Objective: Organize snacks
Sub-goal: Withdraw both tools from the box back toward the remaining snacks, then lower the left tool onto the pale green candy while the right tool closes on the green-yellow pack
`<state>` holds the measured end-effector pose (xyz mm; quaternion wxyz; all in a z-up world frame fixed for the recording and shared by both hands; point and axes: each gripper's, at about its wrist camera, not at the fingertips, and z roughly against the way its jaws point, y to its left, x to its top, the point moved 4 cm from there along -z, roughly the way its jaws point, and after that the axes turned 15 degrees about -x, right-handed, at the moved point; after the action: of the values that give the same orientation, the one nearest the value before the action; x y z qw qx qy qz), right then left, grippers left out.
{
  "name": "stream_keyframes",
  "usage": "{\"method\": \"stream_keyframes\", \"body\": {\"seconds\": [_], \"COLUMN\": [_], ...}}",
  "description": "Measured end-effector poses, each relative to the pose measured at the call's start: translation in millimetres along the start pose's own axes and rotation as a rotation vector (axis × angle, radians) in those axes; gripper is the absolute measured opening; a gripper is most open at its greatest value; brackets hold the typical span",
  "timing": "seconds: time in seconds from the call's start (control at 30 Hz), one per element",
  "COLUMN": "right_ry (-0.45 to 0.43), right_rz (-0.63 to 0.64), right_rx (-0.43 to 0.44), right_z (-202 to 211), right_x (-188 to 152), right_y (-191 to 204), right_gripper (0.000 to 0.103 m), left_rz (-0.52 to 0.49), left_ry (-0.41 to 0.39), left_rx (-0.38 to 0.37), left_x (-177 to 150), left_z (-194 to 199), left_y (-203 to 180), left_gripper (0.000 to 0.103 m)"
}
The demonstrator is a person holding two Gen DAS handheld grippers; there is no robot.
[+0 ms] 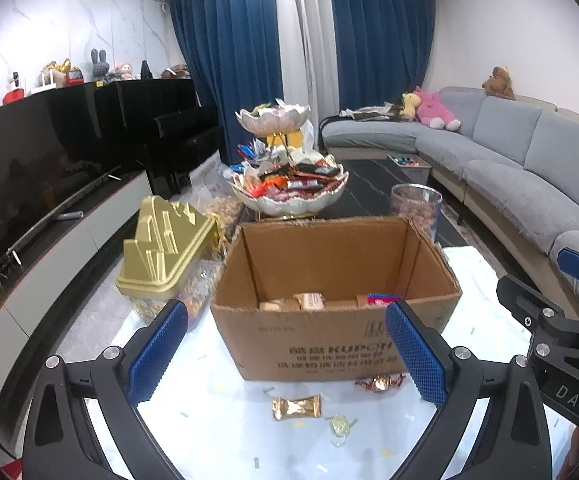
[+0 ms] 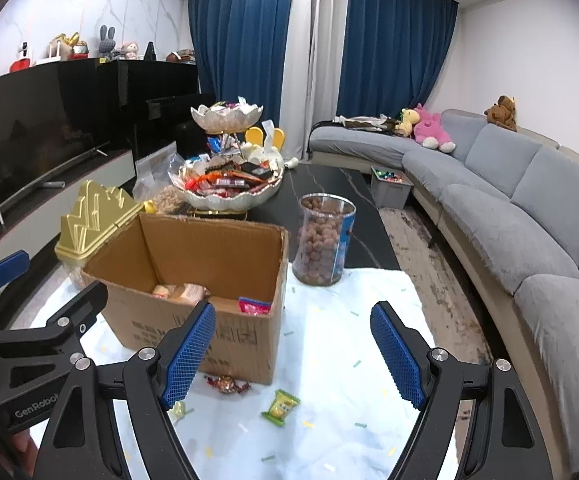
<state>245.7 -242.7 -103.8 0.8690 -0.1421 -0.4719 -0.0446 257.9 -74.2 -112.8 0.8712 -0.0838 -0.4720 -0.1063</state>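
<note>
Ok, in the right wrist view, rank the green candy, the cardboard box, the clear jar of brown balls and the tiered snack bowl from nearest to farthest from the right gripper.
From the right gripper:
1. Green candy, on the white cloth between the fingers.
2. Cardboard box, left of centre.
3. Clear jar, behind the box's right corner.
4. Tiered snack bowl, farthest, on the dark table.

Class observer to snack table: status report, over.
Left gripper and right gripper open, empty. Loose candies on the cloth: gold-wrapped candy, red-wrapped candy, green packet. Cardboard box open, a few snacks inside. Nothing blocking.
</note>
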Motion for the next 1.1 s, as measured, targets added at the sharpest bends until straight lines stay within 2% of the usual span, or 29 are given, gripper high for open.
{"method": "stream_keyframes", "body": {"seconds": [0.87,1.1], "right_ry": [0.125,0.145], "right_rz": [0.02,0.03], "right_rx": [0.0,0.012], "right_z": [-42,-54], "right_x": [-63,-81], "right_y": [-2,4], "right_gripper": [0.081,0.08], "left_rz": [0.012,0.042], "left_ry": [0.124,0.123], "left_rx": [-0.061,-0.081], "left_x": [-73,-91], "left_z": [-43,-51], "left_y": [-6,-6], "left_gripper": [0.101,0.101]}}
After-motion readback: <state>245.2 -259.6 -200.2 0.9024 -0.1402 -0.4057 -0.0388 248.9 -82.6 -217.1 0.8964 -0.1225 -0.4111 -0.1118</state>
